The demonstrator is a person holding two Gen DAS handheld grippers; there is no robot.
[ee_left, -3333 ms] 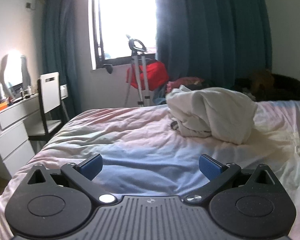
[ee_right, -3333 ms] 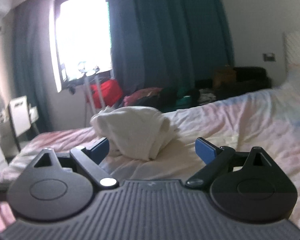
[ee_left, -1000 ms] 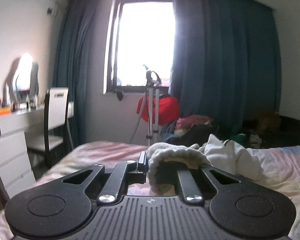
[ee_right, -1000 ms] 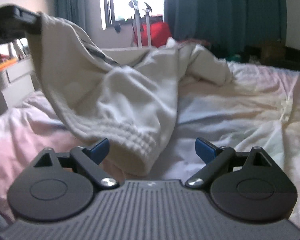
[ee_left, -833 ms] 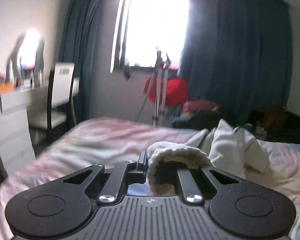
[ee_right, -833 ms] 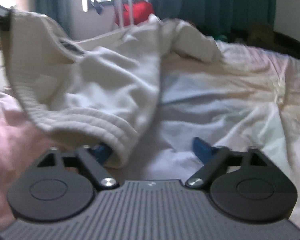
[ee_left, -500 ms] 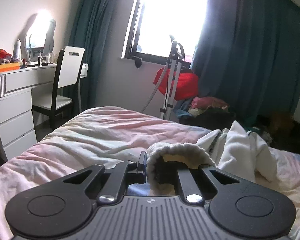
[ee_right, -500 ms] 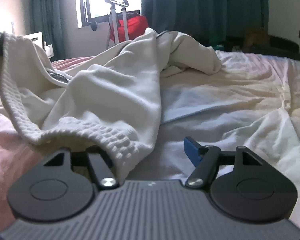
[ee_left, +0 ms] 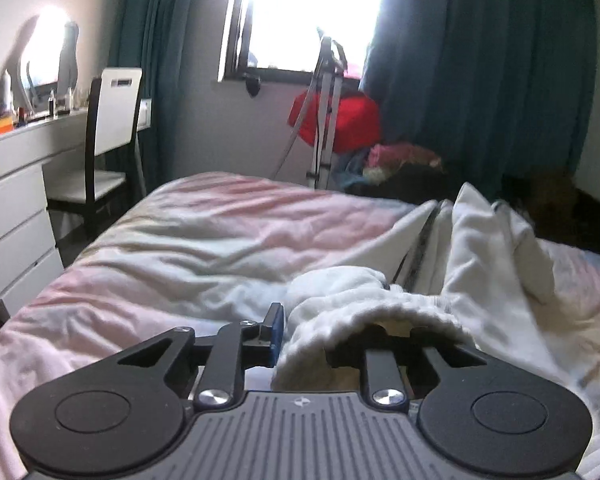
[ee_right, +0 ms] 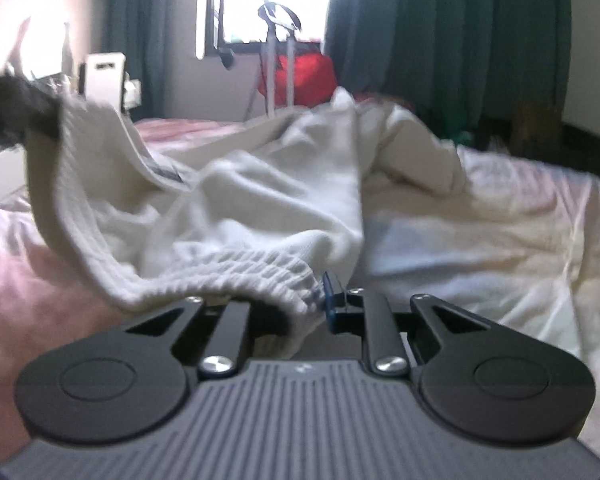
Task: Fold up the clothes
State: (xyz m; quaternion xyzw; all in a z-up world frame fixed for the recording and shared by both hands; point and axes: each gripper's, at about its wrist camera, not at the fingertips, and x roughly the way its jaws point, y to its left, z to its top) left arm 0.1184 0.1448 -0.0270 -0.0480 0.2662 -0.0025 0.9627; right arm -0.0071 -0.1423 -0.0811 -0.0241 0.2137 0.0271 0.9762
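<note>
A cream-white knit garment (ee_right: 260, 184) with a ribbed hem lies bunched across the bed. My right gripper (ee_right: 312, 300) is shut on the ribbed hem (ee_right: 260, 268), which drapes over its left finger. In the left wrist view my left gripper (ee_left: 300, 332) is shut on another stretch of the same ribbed hem (ee_left: 364, 308); the cloth covers its right finger. The left gripper also shows at the left edge of the right wrist view as a dark blur (ee_right: 8, 108) holding the raised end. The rest of the garment (ee_left: 492, 248) trails toward the far side of the bed.
The bed (ee_left: 188, 248) has a rumpled pink, white and pale-blue cover. A white desk (ee_left: 16, 184) and a chair (ee_left: 104, 152) stand to the left. A tripod (ee_left: 324, 112), a red bag (ee_left: 340, 120) and piled clothes (ee_left: 400, 160) sit under the window with dark teal curtains.
My right gripper has shut on the ribbed hem, where it stood open a moment ago. The left gripper has kept its hold and sunk lower toward the bed.
</note>
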